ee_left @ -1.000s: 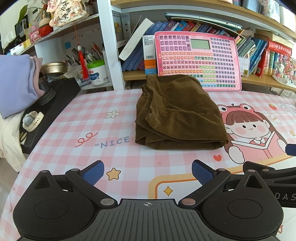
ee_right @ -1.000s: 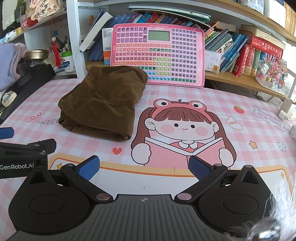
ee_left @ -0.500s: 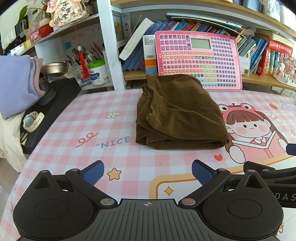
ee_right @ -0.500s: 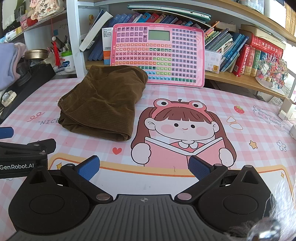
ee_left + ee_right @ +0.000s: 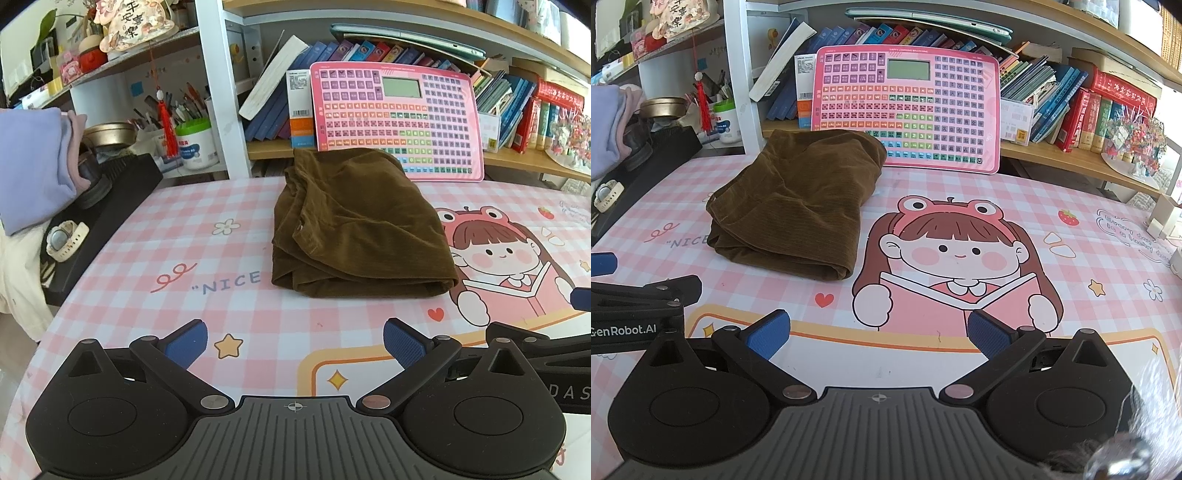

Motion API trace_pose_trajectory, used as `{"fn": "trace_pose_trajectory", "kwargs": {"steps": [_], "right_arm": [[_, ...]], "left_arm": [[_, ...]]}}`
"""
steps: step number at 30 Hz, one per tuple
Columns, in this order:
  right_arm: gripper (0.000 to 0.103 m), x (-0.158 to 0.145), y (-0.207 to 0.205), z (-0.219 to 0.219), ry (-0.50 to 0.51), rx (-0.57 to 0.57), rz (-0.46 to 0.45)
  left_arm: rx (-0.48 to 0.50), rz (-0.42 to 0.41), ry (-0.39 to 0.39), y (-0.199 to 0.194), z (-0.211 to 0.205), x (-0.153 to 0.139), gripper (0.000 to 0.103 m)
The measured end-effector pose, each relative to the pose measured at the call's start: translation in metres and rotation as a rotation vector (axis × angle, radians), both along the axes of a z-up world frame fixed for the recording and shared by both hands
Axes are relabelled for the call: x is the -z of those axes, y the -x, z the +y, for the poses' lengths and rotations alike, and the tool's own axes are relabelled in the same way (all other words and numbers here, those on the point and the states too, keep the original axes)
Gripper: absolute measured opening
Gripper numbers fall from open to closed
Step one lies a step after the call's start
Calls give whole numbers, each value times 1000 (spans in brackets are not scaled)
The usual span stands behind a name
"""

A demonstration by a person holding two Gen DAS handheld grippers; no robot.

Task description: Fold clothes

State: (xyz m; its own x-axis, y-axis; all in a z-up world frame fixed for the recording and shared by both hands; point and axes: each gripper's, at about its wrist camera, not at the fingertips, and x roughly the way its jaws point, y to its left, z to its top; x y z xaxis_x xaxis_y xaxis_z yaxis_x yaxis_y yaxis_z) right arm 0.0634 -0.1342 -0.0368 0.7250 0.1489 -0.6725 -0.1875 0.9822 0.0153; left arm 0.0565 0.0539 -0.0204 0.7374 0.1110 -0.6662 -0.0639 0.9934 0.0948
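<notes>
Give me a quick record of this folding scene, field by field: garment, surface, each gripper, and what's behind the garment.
garment: brown corduroy garment, folded into a compact bundle, lying flat
surface: pink checked table mat with a cartoon girl print
left gripper: open, empty, short of the garment
right gripper: open, empty, over the cartoon girl print
behind garment: pink keyboard-style learning board leaning against the bookshelf
left of mat: white wristwatch on a black case
</notes>
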Motion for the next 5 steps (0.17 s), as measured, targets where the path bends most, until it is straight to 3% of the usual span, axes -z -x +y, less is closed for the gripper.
{"fn": "trace_pose_trajectory", "kwargs": {"steps": [5], "right_arm": [[103,0,0,0,0,-1,0]], "left_arm": [[2,0,-3,0,0,-1,102]]}}
